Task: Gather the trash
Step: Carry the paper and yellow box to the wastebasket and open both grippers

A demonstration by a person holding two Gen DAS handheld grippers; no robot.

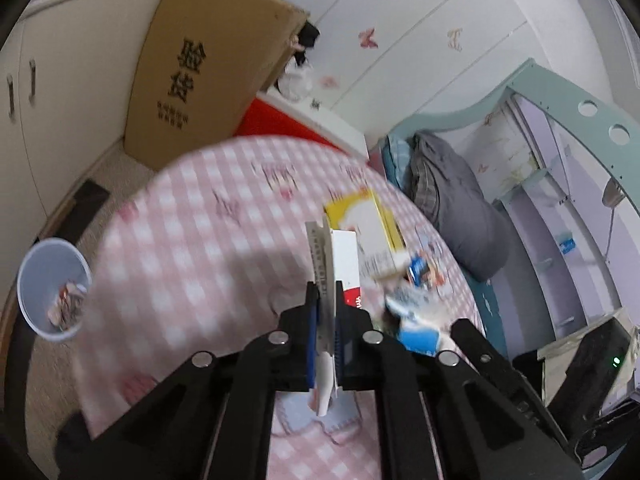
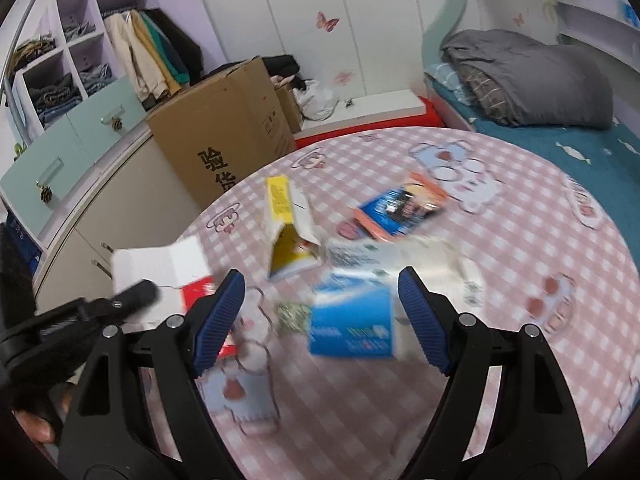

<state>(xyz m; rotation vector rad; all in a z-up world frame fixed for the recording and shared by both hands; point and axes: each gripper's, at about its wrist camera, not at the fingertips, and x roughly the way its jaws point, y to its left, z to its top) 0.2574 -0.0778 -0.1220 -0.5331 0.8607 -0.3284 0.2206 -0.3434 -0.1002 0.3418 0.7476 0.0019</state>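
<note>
My left gripper (image 1: pixel 327 292) is shut on a flattened white and red carton (image 1: pixel 338 264) and holds it edge-on above the pink checked table (image 1: pixel 192 248). The same carton shows in the right wrist view (image 2: pixel 164 272), at the left. My right gripper (image 2: pixel 322 294) is open above a blue and white box (image 2: pixel 352 324) lying on the table. A yellow and white box (image 2: pixel 288 232) lies behind it, and a blue and orange packet (image 2: pixel 400 210) lies further back. A white bin (image 1: pixel 52 288) with some trash inside stands on the floor left of the table.
A tall cardboard box (image 1: pixel 200 64) stands on the floor behind the table. A bed with a grey duvet (image 2: pixel 528 76) lies to the right. White cupboards (image 1: pixel 60 92) run along the left. A small crumpled wrapper (image 2: pixel 294 314) lies near the blue box.
</note>
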